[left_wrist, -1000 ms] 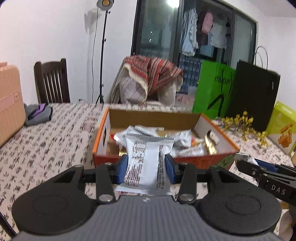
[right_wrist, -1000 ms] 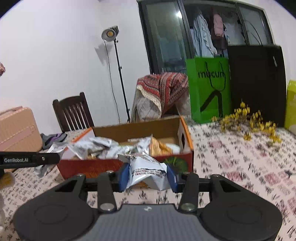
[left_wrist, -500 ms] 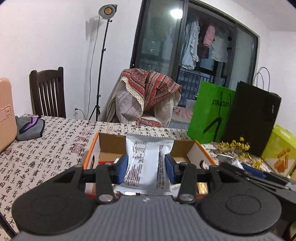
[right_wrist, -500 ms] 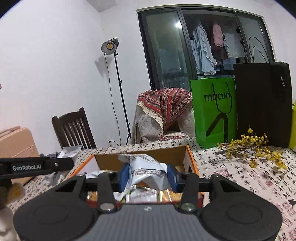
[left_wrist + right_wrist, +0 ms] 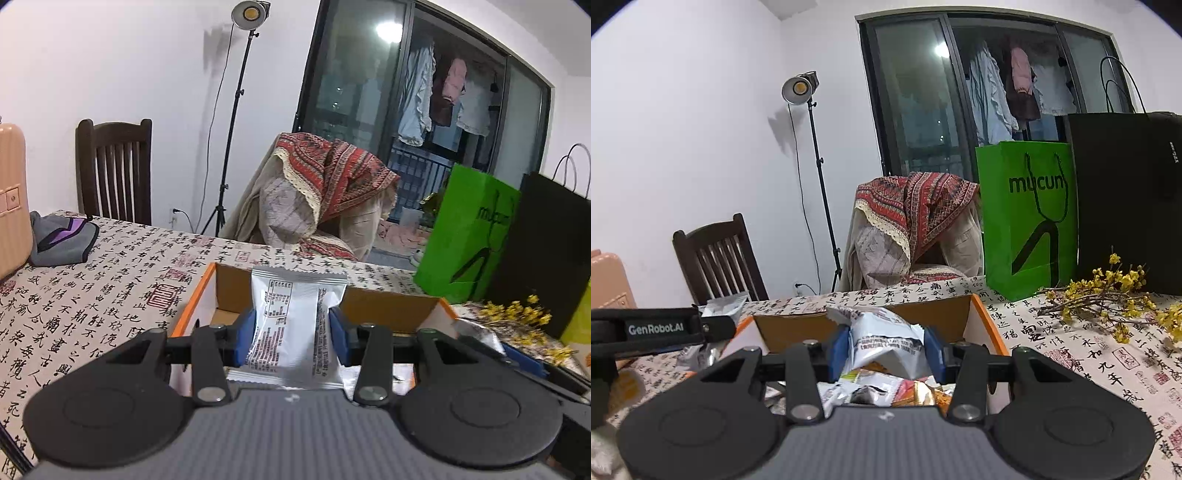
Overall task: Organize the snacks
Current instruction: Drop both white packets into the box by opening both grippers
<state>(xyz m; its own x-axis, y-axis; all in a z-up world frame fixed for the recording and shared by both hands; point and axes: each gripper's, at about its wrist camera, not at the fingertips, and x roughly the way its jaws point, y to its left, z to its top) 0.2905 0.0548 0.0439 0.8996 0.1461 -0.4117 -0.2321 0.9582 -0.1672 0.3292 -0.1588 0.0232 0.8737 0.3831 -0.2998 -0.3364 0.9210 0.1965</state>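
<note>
My left gripper (image 5: pixel 291 338) is shut on a silver snack packet (image 5: pixel 295 325) and holds it upright over the orange-rimmed cardboard box (image 5: pixel 192 310). My right gripper (image 5: pixel 886 347) is shut on a crumpled white snack bag (image 5: pixel 882 343) above the same box (image 5: pixel 982 325). Several snack packets (image 5: pixel 886 391) lie inside the box below the right gripper. The left gripper's arm (image 5: pixel 657 328) shows at the left of the right wrist view with its packet (image 5: pixel 724 306). The right gripper's fingers (image 5: pixel 524 365) show at the right of the left wrist view.
The table has a calligraphy-print cloth (image 5: pixel 92 295). A pink case (image 5: pixel 11 199) and grey pouch (image 5: pixel 62 240) lie at the left. A green bag (image 5: pixel 1027 214), a black bag (image 5: pixel 1126 199) and yellow flower sprigs (image 5: pixel 1108 295) stand at the right. Chairs (image 5: pixel 114 170) stand behind the table.
Both grippers rose and moved forward from in front of the box to over it, each still holding its packet. The box contents dropped below the left wrist view.
</note>
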